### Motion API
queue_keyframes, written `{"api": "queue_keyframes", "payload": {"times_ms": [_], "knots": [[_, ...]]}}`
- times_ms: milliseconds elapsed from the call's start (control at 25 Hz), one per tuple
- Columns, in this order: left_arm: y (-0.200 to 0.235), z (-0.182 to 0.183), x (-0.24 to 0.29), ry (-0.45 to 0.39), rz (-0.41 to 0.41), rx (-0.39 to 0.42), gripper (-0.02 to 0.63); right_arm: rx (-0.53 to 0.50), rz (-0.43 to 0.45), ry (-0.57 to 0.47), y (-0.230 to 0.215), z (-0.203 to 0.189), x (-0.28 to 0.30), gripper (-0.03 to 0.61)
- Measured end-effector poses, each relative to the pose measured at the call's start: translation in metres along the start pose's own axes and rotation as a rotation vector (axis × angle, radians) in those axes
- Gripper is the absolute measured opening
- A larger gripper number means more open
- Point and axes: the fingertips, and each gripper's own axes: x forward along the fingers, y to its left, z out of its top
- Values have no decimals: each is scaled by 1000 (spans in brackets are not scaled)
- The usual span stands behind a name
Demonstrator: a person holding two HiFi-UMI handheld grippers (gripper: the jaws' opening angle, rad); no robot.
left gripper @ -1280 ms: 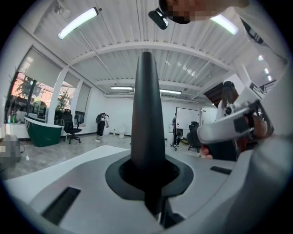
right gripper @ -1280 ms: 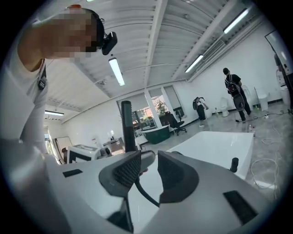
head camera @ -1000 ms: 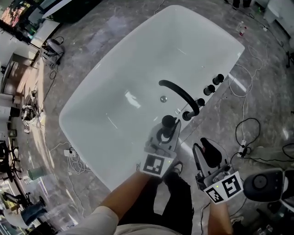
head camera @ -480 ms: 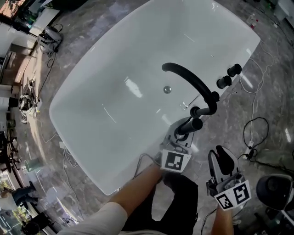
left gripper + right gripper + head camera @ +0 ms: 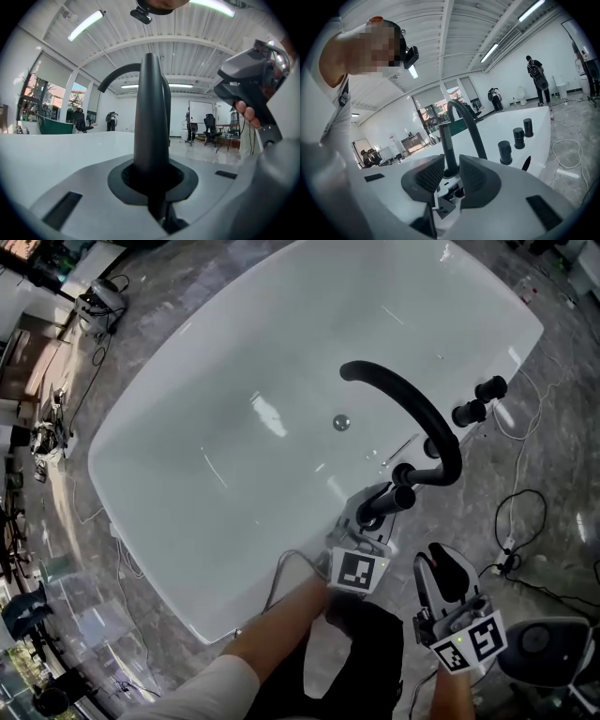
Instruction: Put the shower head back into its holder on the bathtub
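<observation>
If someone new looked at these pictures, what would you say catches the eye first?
The big white bathtub fills most of the head view, with a black curved spout arching from its right rim over the basin. Just below the spout, the left gripper is clamped on the black shower head at the tub's edge, while the right gripper hangs open and empty over the floor.

The floor (image 5: 562, 418) is glossy grey marbled stone, with black and white cables (image 5: 507, 549) looping across it. Overhead, a white ribbed ceiling (image 5: 187, 61) carries long tube lights (image 5: 86, 26). Tall windows (image 5: 42, 96) let in daylight and show trees outside. Far off, a whiteboard (image 5: 200, 111) and black office chairs (image 5: 209, 127) stand before white walls (image 5: 567, 56).
</observation>
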Motion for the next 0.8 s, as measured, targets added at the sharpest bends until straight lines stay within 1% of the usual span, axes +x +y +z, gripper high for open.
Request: {"api": "queue_keyframes", "payload": {"times_ms": [120,200,320,440,560,720,800], "knots": [[-7,-9,-4,28,-3,6,32,-4,4,-4,3,-2,7,94],[-3,-12,-7,48,14,14,31,-31,0,-10,3,-3,19,94],[1,-22,-8,99,30,-1,31,-67,-4,-19,3,-3,40,94],[-6,-34,-8,166,3,-4,31,-48,12,-36,12,3,44,94],[-8,-41,-5,218,-15,17,31,-28,8,-42,16,3,38,94],[-9,-41,-9,240,-26,45,40,-14,-16,-15,13,-4,29,94],[-11,-37,-14,238,-43,46,62,-16,-24,-2,14,-7,27,94]]}}
